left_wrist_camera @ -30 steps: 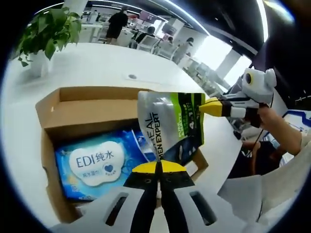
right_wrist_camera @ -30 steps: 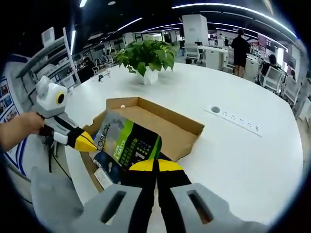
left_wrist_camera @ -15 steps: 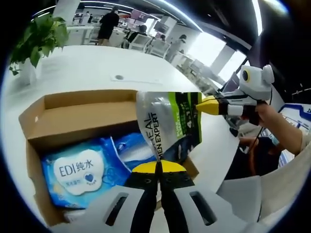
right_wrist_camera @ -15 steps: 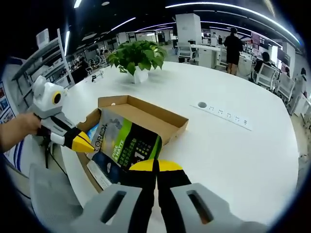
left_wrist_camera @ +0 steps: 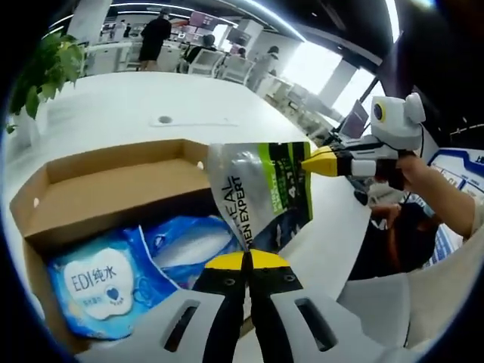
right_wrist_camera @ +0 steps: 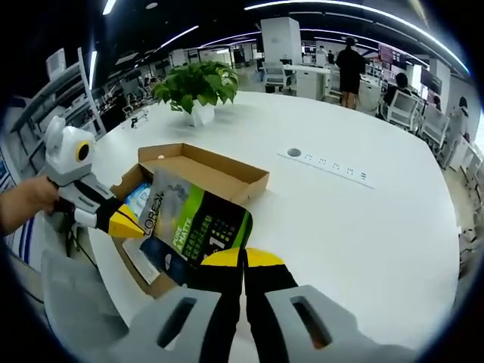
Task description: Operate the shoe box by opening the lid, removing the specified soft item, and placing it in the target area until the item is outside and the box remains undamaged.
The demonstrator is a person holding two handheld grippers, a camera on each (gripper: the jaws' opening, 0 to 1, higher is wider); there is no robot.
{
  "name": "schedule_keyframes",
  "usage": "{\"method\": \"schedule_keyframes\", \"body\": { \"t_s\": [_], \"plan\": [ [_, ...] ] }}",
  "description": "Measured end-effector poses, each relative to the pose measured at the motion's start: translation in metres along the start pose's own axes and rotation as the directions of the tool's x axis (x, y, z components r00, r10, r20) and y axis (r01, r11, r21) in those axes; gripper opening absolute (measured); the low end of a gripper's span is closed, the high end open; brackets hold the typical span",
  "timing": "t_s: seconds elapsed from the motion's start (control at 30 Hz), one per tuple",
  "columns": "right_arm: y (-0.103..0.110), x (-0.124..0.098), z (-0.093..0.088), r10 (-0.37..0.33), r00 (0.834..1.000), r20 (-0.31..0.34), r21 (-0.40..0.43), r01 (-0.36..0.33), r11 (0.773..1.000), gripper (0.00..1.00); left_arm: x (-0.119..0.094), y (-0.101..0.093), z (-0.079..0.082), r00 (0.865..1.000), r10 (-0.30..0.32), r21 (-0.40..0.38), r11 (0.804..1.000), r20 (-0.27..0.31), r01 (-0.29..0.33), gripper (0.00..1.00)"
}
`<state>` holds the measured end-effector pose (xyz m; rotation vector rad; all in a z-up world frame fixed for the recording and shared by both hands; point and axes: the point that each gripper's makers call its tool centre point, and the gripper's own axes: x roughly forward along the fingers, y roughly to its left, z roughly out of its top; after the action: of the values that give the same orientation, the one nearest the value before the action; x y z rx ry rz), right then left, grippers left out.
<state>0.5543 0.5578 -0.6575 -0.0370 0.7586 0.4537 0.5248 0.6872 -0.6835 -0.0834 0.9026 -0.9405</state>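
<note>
Both claws clamp the pouch (left_wrist_camera: 261, 197), left claw (left_wrist_camera: 246, 259) at one edge, right claw (right_wrist_camera: 243, 257) opposite, above the open shoe box (left_wrist_camera: 98, 181). Blue wipes pack (left_wrist_camera: 94, 276) inside; plant (right_wrist_camera: 193, 83) and socket strip (right_wrist_camera: 325, 162) on desk (right_wrist_camera: 363, 227).

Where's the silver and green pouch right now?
The pouch hangs above the open cardboard box, pinched between both hand-held grippers, left and right.

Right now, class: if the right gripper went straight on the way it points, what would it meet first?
The pouch it already grips sits ahead of the right gripper; beyond it, probably the bare white table, though depth is unclear.
</note>
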Motion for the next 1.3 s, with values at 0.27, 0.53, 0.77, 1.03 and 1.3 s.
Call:
{"method": "schedule_keyframes", "body": {
  "t_s": [0.27, 0.53, 0.77, 1.03, 1.3],
  "plan": [
    [-0.017, -0.005, -0.008, -0.025, 1.0, -0.012, 0.016, 0.026, 1.0, 0.0, 0.016, -0.01, 0.002, 1.0, -0.003, 0.025, 1.0, -0.021, 0.004, 0.0],
    [-0.033, -0.011, -0.014, -0.047, 0.999, -0.022, 0.028, 0.048, 0.998, 0.0, 0.031, -0.022, 0.005, 0.999, -0.014, 0.045, 0.999, -0.037, 0.016, 0.0],
    [-0.046, -0.013, -0.021, -0.065, 0.997, -0.036, 0.041, 0.067, 0.997, 0.0, 0.043, -0.029, 0.007, 0.999, -0.013, 0.065, 0.998, -0.05, 0.016, 0.0],
    [-0.06, -0.014, -0.028, -0.084, 0.995, -0.048, 0.058, 0.087, 0.995, 0.0, 0.057, -0.033, 0.011, 0.998, -0.003, 0.102, 0.995, -0.07, 0.01, 0.0],
    [-0.071, -0.011, -0.034, -0.095, 0.993, -0.064, 0.065, 0.099, 0.993, 0.0, 0.07, -0.035, 0.011, 0.994, 0.011, 0.157, 0.988, -0.107, 0.006, 0.0]
  ]
}}
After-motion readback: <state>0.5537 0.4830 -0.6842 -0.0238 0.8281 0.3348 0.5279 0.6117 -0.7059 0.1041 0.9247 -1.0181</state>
